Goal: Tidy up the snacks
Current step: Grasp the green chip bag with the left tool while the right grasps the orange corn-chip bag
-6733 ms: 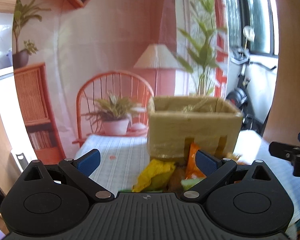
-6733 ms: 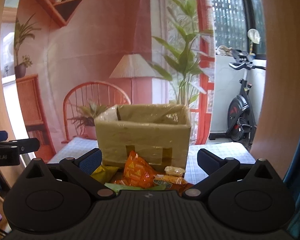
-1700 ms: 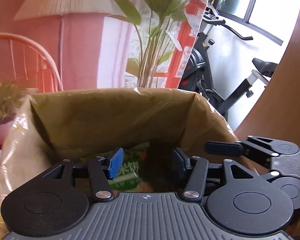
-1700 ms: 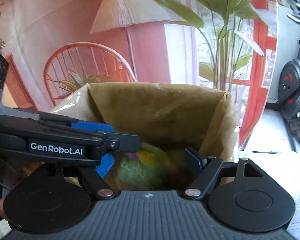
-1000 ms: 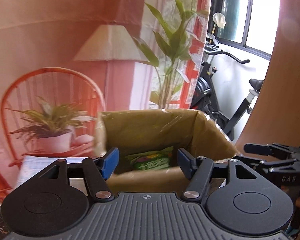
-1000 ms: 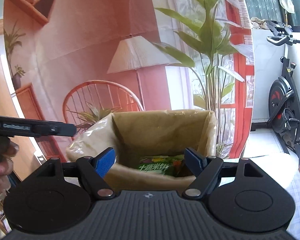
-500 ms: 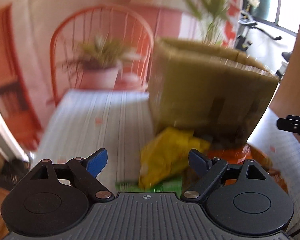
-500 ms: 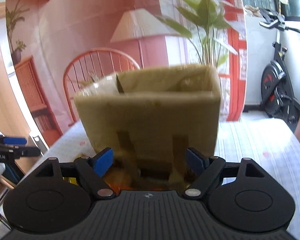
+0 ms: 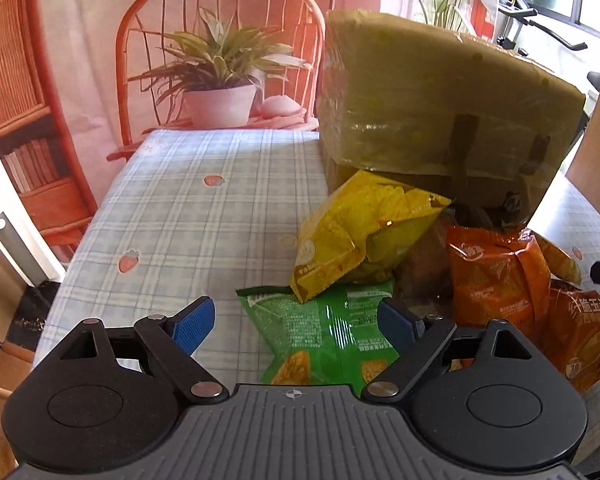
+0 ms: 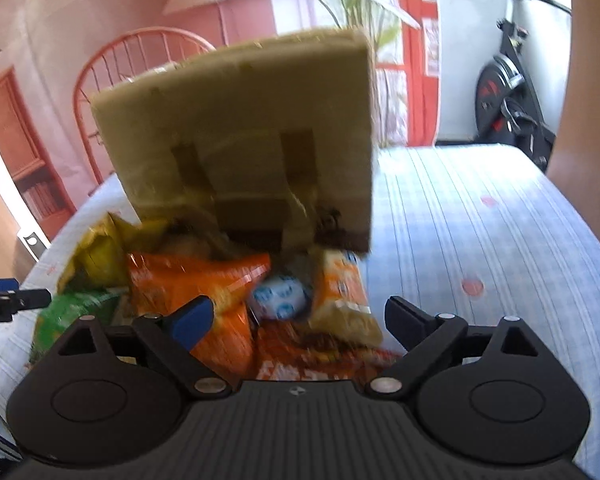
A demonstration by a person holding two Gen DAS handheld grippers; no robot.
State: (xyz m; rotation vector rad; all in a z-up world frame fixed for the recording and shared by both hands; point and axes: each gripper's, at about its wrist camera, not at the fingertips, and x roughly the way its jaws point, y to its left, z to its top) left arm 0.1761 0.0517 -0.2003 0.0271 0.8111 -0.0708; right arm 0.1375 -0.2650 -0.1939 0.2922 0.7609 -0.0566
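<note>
Snacks (image 9: 364, 232) now under wider-spread jaws

- Left black two-finger gripper with blue pads (image 9: 294, 322): angled downward, jaws spread wide, pads pressing on nothing.
- Right black two-finger gripper (image 10: 298, 318): angled downward, jaws opening, gripping nothing.

Likely home, exercise bike (image 10: 512, 92), tablecloth (image 9: 188, 216)

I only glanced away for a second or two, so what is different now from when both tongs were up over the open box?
Both tongs have dropped from over the cardboard box to the snack pile in front of it. The left tongs stand wide around the green packet, not gripping. The right tongs are opening over the orange packets, holding nothing. Box and pile stayed put.
</note>
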